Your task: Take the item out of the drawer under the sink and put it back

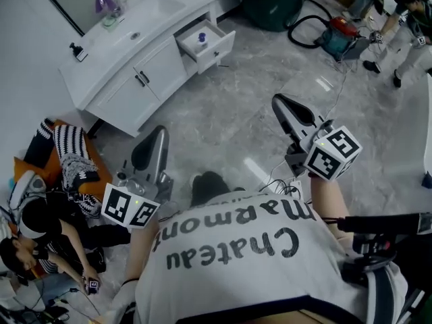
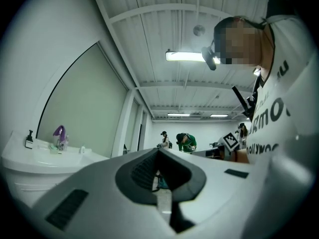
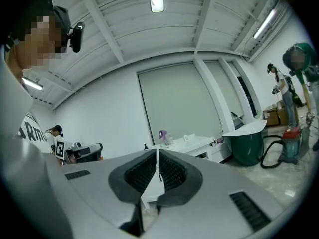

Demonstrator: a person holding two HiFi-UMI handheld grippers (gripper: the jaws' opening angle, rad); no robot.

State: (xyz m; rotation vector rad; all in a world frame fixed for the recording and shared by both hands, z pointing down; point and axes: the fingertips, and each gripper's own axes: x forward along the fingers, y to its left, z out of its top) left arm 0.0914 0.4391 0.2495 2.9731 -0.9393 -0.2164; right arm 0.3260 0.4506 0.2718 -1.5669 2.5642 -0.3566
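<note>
The white vanity (image 1: 121,79) with its sink (image 1: 158,9) stands at the upper left of the head view. One drawer (image 1: 214,46) under the counter is pulled open, and a small purple item (image 1: 201,38) sits inside it. My left gripper (image 1: 158,135) is held low near my body, well short of the vanity, jaws shut and empty (image 2: 158,151). My right gripper (image 1: 281,101) is raised on the right, also far from the drawer. Its jaws meet at the tips with nothing between them (image 3: 157,153).
A green tub (image 1: 270,9) and a red-and-teal vacuum (image 1: 341,34) with its hose stand behind the vanity's right end. Two people (image 1: 405,25) work at the far right. Another person (image 1: 40,245) sits on the floor at the lower left beside striped cloth (image 1: 71,154).
</note>
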